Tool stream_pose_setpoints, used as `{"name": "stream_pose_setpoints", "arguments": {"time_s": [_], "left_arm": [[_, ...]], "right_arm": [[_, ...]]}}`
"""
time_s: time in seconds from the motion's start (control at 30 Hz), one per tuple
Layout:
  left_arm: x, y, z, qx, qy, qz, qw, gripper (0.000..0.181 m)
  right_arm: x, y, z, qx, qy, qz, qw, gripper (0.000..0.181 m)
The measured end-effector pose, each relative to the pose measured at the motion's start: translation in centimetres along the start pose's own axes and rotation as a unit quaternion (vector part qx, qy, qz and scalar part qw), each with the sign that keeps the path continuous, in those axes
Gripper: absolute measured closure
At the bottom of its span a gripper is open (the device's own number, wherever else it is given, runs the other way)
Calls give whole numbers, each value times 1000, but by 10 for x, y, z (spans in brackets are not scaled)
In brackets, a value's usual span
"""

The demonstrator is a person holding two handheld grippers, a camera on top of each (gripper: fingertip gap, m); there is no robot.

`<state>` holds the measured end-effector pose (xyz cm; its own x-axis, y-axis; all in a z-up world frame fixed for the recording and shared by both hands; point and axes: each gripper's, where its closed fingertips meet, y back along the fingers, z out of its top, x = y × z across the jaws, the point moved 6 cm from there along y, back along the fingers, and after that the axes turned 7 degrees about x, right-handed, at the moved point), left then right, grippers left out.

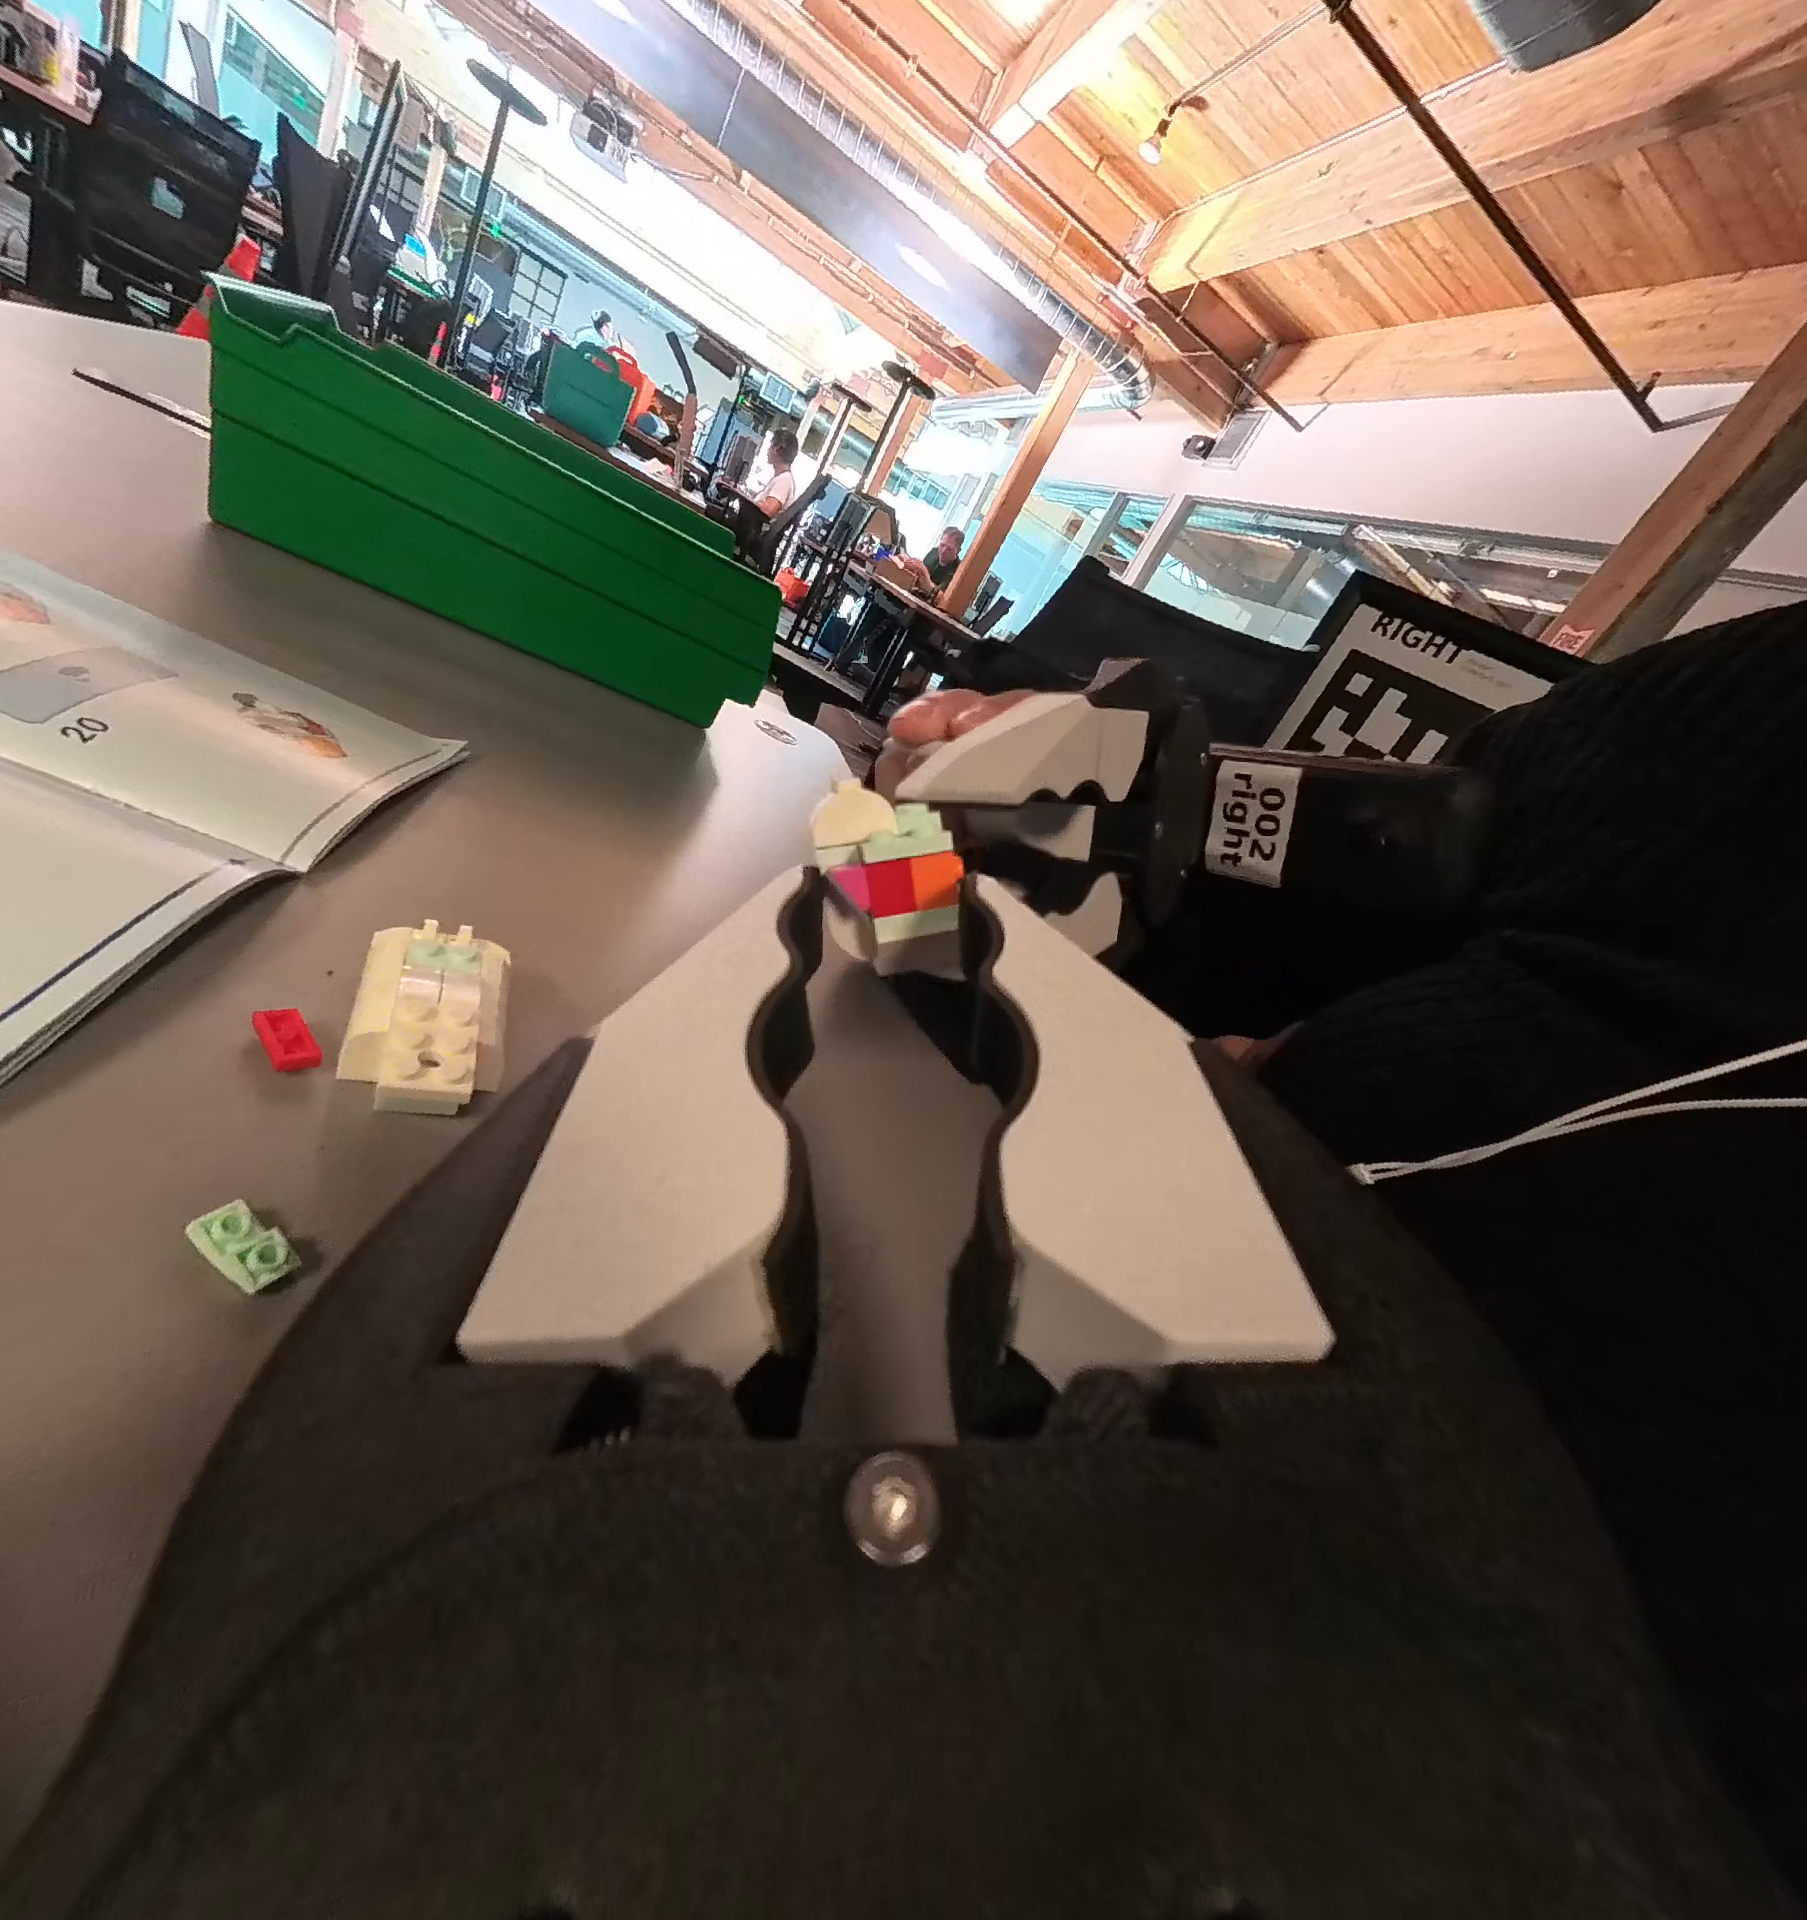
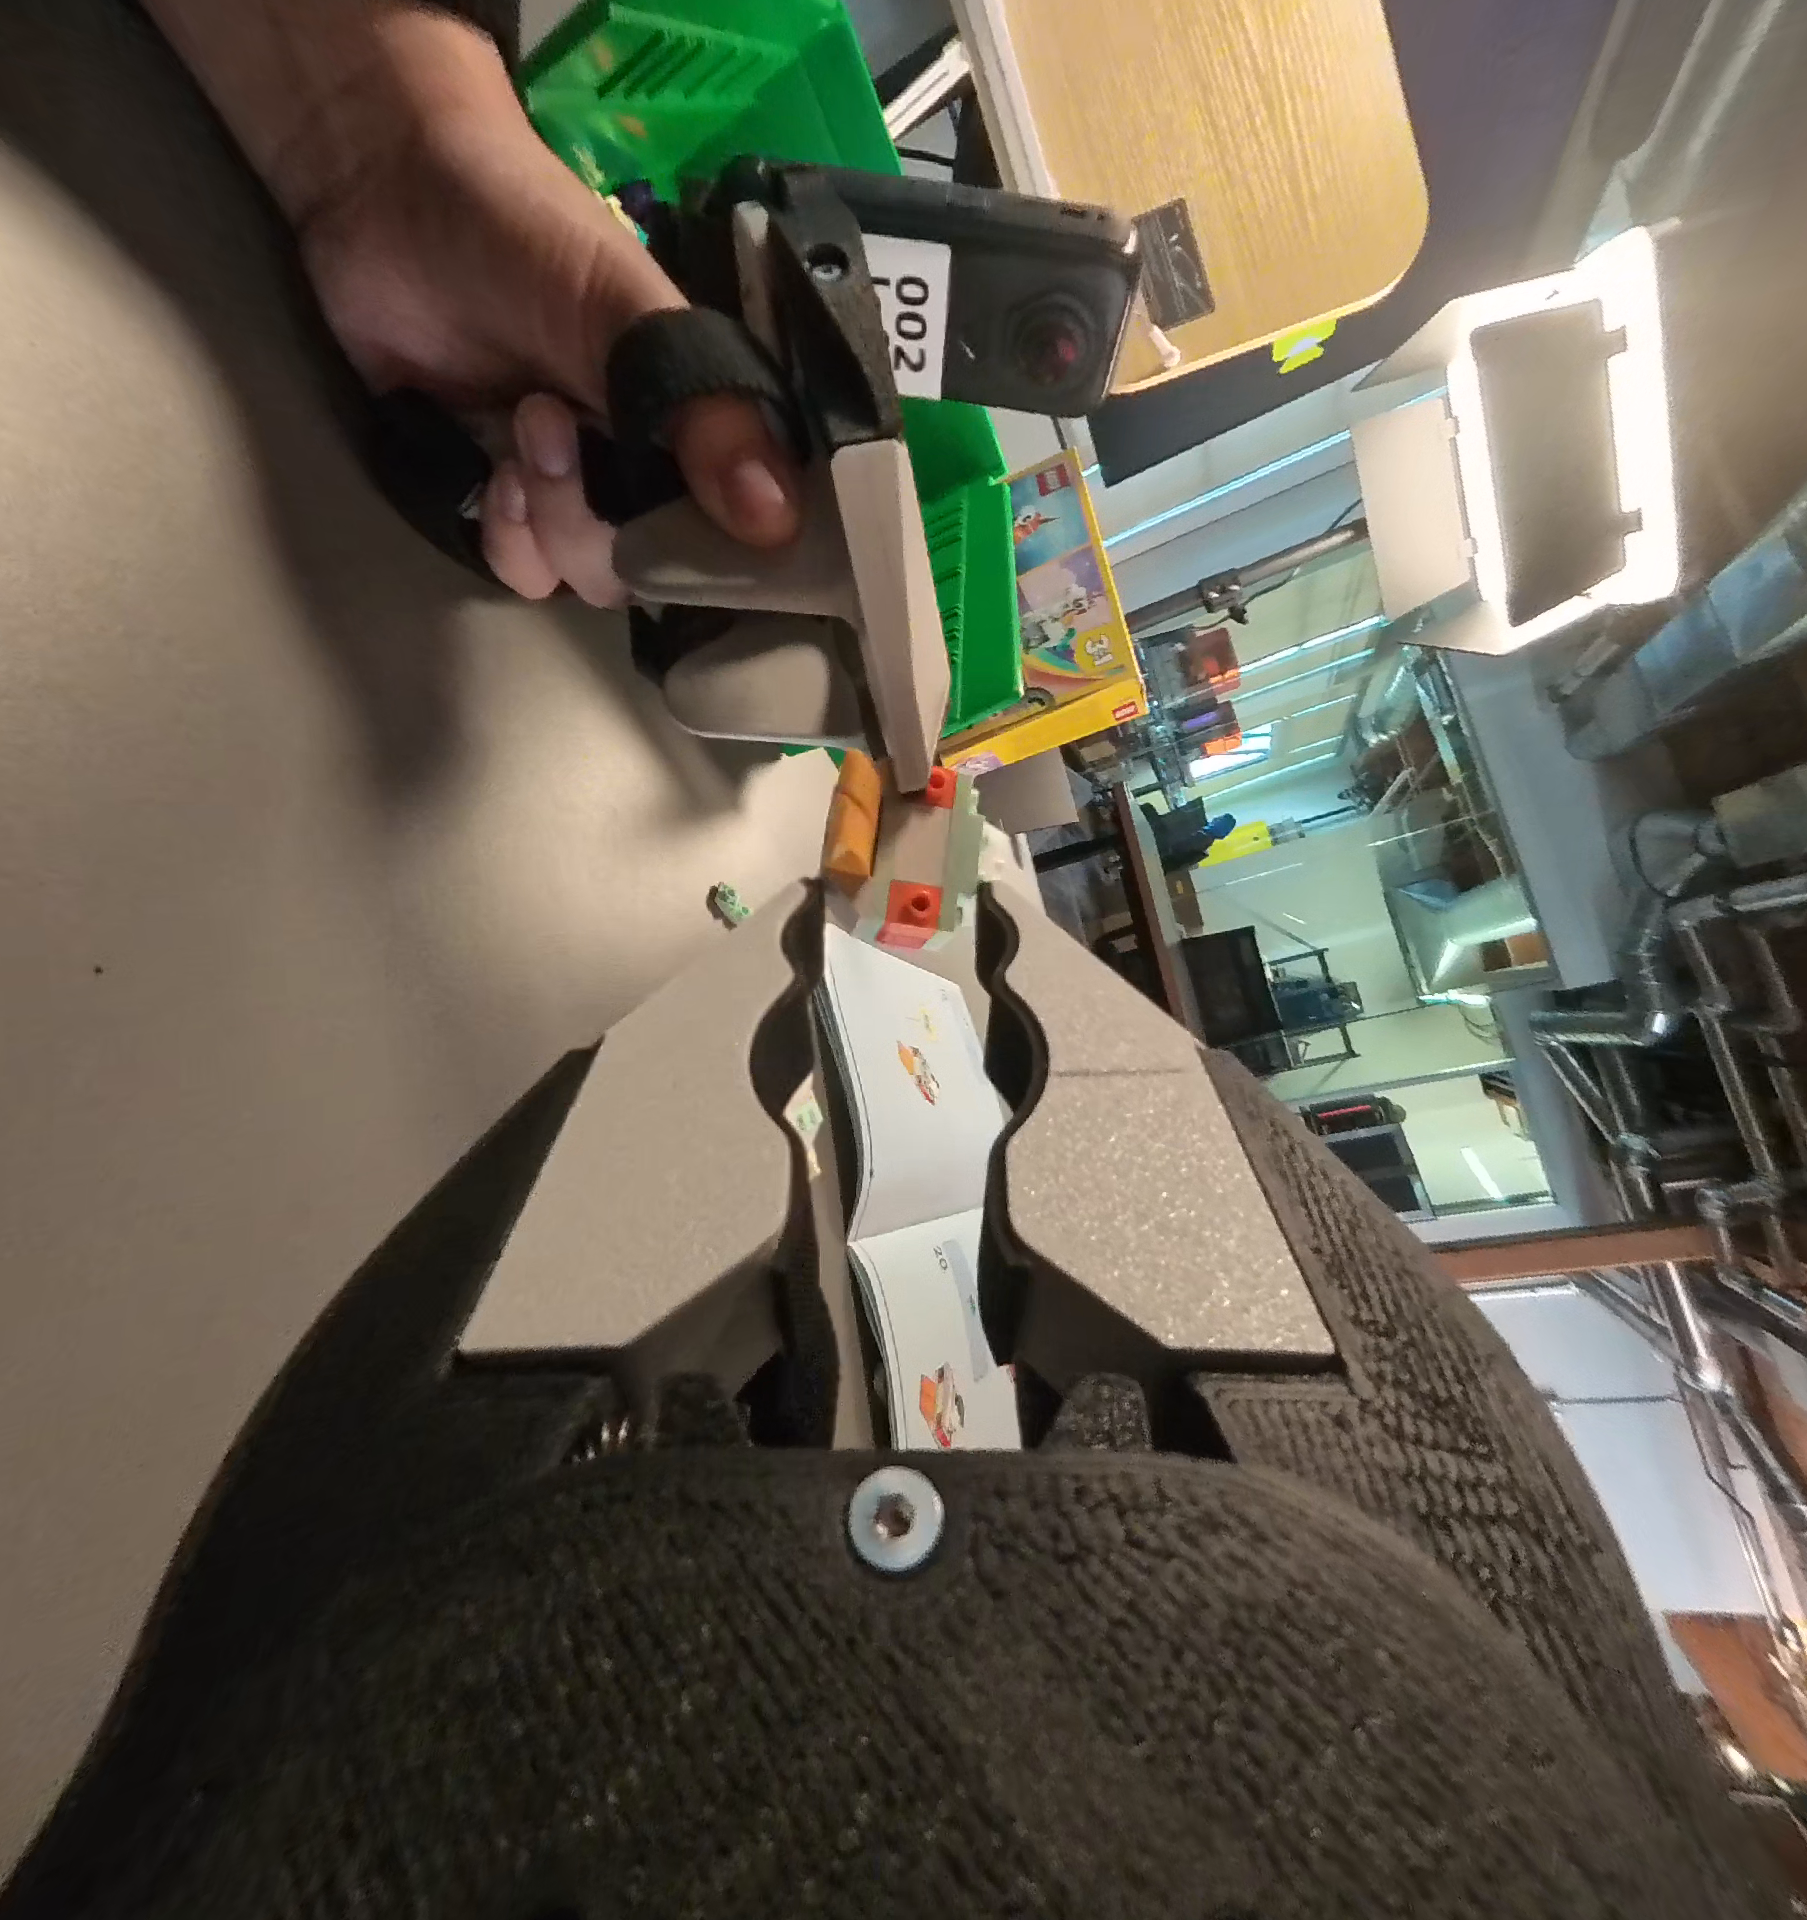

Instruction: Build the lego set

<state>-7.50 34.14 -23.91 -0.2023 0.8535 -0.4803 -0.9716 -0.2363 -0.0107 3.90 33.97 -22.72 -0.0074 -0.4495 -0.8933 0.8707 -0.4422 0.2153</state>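
Both tongs [image 1: 894, 904] [image 2: 894, 914] clamp one small lego assembly [image 1: 894, 883].

Both wrist views face each other closely, sharing the brick assembly [image 1: 894, 883].

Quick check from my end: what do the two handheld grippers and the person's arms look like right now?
Both grippers match: the left gripper and right gripper have pale grey wedge fingers with wavy black inner pads on a textured black body with a silver screw. The right carries a black-and-white square marker and white sticker. A camera sits on the left. Black sleeves; a black strap loops one finger.
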Motion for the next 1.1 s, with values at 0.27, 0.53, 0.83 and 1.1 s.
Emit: {"name": "stream_pose_setpoints", "arguments": {"time_s": [0.27,0.53,0.83,1.1], "left_arm": [[-1,0,0,2,-4,-1,1000,156],[-4,-3,-2,13,-13,-6,1000,156],[-9,-9,-6,36,-13,-24,999,156],[-15,-12,-7,48,-107,36,992,156]], "right_arm": [[1,3,-1,-4,-14,14,1000,148],[2,-2,3,-5,-75,54,996,107],[3,-3,5,12,3,19,1000,142],[6,8,-2,15,8,62,998,122]]}}
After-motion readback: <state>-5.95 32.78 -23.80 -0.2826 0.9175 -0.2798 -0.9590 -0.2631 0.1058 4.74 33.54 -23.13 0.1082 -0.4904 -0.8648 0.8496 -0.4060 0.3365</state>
